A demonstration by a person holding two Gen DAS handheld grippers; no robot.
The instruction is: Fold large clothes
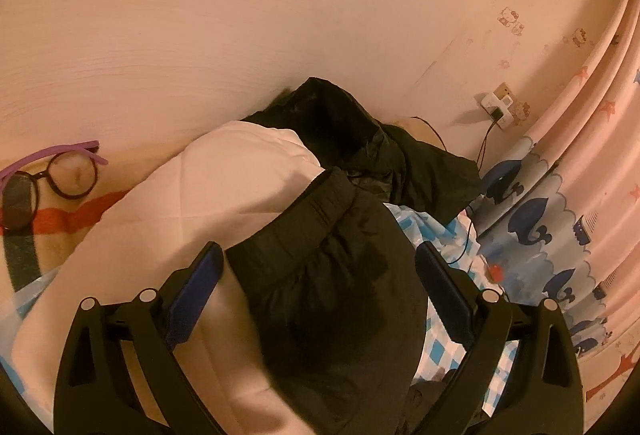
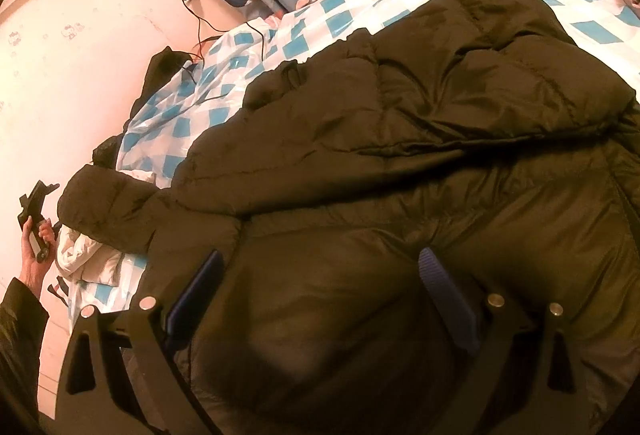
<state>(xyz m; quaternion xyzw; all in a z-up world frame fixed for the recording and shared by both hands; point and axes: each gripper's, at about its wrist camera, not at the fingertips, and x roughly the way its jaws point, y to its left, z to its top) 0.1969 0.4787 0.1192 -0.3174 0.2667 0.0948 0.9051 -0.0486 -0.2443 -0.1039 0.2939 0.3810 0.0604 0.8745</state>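
Note:
A large dark puffer jacket [image 2: 420, 155] lies spread on a bed with a blue-and-white checked cover [image 2: 360, 7]. My right gripper [image 2: 320, 275] is open, its blue pads straddling the jacket's body just above the fabric. In the left wrist view, the jacket's sleeve with its cuff [image 1: 332, 259] lies between my open left gripper's [image 1: 320, 267] blue pads, over a white quilt [image 1: 208, 195]. The left gripper's handle, held in a hand, also shows at the left edge of the right wrist view [image 2: 36, 223].
A second dark garment [image 1: 360, 139] is heaped against the pink wall. Glasses with purple arms [image 1: 60, 175] lie on a pillow at left. A wall socket with a charger and cable [image 1: 496, 107] is near the whale-print curtain [image 1: 552, 235].

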